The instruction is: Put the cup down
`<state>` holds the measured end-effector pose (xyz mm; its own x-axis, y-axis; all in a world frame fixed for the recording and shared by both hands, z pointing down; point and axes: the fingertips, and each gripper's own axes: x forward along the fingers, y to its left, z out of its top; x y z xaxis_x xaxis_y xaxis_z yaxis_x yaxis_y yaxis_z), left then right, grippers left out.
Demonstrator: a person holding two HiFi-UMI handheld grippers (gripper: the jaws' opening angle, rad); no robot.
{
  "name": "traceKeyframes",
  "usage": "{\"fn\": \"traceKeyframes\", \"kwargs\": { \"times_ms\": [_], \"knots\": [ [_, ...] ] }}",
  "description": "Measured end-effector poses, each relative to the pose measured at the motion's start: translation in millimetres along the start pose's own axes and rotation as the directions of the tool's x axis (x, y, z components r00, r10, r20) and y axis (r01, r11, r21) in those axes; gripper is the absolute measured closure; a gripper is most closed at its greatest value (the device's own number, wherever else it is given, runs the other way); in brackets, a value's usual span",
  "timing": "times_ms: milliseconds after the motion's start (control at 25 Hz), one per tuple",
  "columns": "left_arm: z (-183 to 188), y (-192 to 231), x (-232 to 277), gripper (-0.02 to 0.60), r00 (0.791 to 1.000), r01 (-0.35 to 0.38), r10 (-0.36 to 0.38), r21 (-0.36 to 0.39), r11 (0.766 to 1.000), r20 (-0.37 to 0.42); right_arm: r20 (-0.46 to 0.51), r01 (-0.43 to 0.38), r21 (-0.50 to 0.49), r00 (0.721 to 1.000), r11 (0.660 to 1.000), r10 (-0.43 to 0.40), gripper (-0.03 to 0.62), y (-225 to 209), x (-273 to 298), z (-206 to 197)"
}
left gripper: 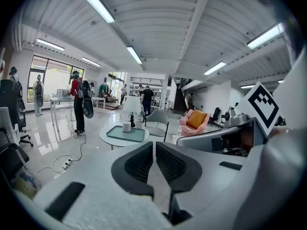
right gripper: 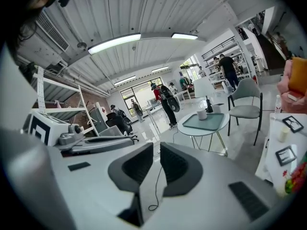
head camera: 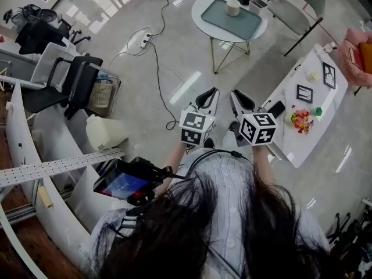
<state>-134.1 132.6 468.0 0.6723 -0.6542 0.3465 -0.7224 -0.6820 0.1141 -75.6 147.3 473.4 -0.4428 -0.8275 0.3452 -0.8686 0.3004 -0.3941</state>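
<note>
A white cup [head camera: 233, 7] stands on a teal tray [head camera: 247, 27] on a round white table [head camera: 203, 4] at the far side of the room. It also shows small in the left gripper view, cup [left gripper: 126, 126], and in the right gripper view, cup [right gripper: 202, 114]. I hold both grippers side by side over bare floor, well short of that table. My left gripper [head camera: 211, 92] [left gripper: 154, 145] is shut with nothing between its jaws. My right gripper [head camera: 235, 93] [right gripper: 157, 147] has its jaws drawn together to a thin slit, also empty. Neither touches the cup.
A grey chair [head camera: 296, 7] stands beside the round table. A long white table [head camera: 290, 150] to my right carries picture frames and flowers [head camera: 301, 121]. A power strip [head camera: 141, 39] and its cable [head camera: 158, 74] lie on the floor. Office chairs [head camera: 75, 80] and shelving stand at left.
</note>
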Motion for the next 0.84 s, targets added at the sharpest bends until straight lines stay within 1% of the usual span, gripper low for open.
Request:
{"fn": "traceKeyframes", "kwargs": {
  "times_ms": [160, 400, 840],
  "knots": [
    [-6.2, -3.5, -13.0, 0.548, 1.000, 0.012, -0.012, 0.013, 1.000, -0.003, -0.003, 0.009, 0.004, 1.000, 1.000, -0.009, 0.533, 8.7, -6.1, -11.2],
    [-13.2, -8.7, -20.7, 0.548, 1.000, 0.029, -0.029, 0.002, 1.000, 0.005, -0.011, 0.017, 0.000, 1.000, 1.000, -0.017, 0.533, 17.9, -13.7, -23.9],
    [-14.3, -17.1, -31.0, 0.548, 0.998, 0.049, -0.049, -0.009, 0.999, 0.026, -0.011, 0.037, -0.013, 0.999, 0.999, -0.037, 0.533, 27.3, -28.6, -31.7]
  ]
}}
